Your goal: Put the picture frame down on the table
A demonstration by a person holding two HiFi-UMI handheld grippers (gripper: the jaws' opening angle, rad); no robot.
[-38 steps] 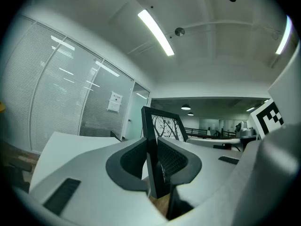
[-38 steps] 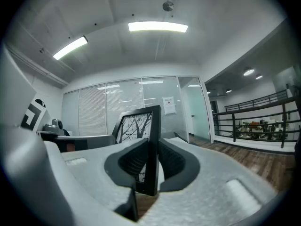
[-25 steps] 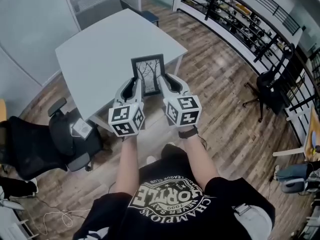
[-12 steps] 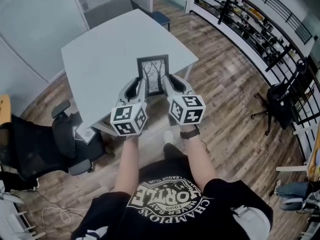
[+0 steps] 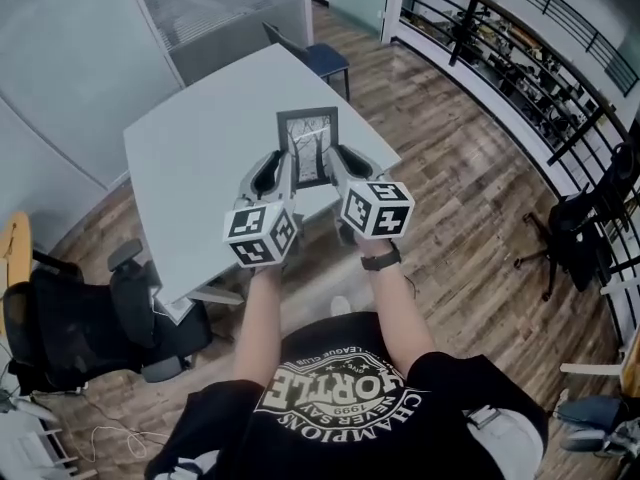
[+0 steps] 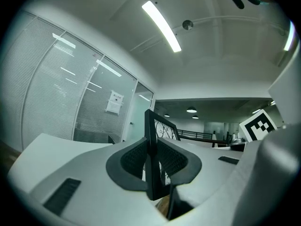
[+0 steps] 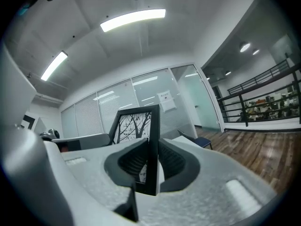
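A black picture frame [image 5: 308, 146] with a bare-tree print is held up in the air over the near edge of the pale grey table [image 5: 210, 128]. My left gripper [image 5: 284, 173] is shut on the frame's left edge [image 6: 151, 159]. My right gripper [image 5: 331, 168] is shut on its right edge [image 7: 153, 149]. In both gripper views the frame's thin black side stands upright, pinched between the dark ribbed pads [image 6: 136, 158], with the print [image 7: 134, 126] facing inward. The frame looks clear of the tabletop.
A blue chair [image 5: 320, 58] stands at the table's far corner. A black office chair [image 5: 90, 318] sits at the lower left. Glass partition walls [image 5: 90, 58] run behind the table. A black railing [image 5: 500, 68] borders the wood floor at the right.
The table has come closer beneath the frame as the person moved forward. Both grippers keep their hold on the frame, now a little higher in view.
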